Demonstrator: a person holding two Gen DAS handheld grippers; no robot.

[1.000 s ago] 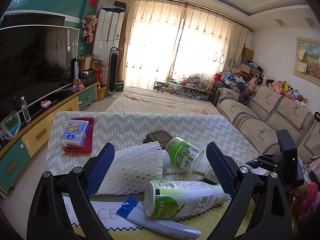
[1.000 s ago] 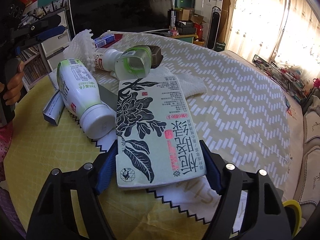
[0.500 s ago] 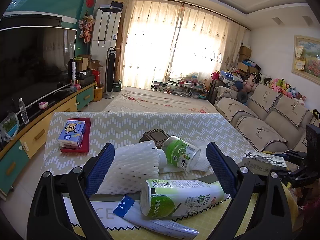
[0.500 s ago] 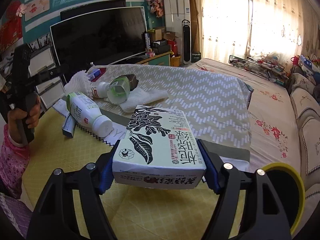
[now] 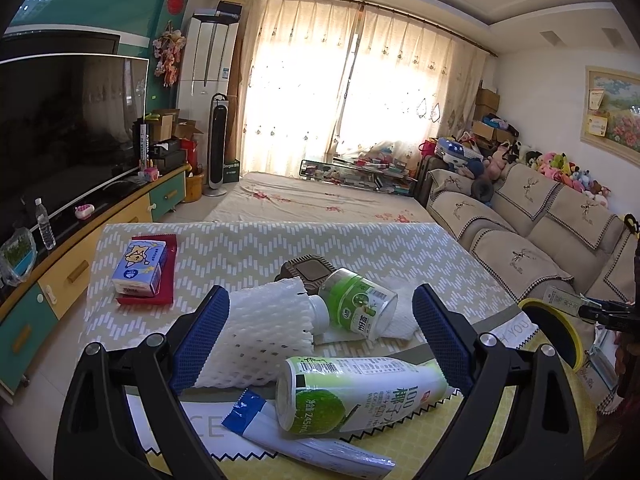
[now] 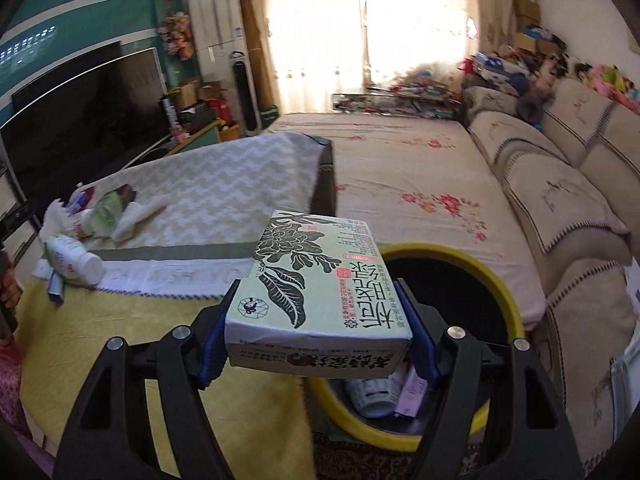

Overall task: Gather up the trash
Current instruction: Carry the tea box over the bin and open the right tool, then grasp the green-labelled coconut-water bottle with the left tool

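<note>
My right gripper (image 6: 318,336) is shut on a pale green tea box (image 6: 316,280) with black leaf print, held above the near rim of a yellow-rimmed trash bin (image 6: 496,276) beside the table. The bin holds a bottle and a pink wrapper. My left gripper (image 5: 320,344) is open above the table, empty. Between and below its fingers lie a green-white coconut drink bottle (image 5: 360,396), a white foam net (image 5: 260,336) around another bottle, a green-labelled plastic cup (image 5: 358,308) on its side and a blue-white tube wrapper (image 5: 280,428). The bin (image 5: 552,332) shows at the right of the left wrist view.
A blue tissue pack (image 5: 138,268) lies on a red booklet at the table's far left. A dark brown object (image 5: 308,270) sits behind the cup. A TV (image 5: 60,128) and cabinet stand to the left, a sofa (image 5: 540,232) to the right, a floor mat beyond.
My right gripper lifted the tea box off the table and swung it right, over the yellow bin. The left gripper stayed open in nearly the same place.
</note>
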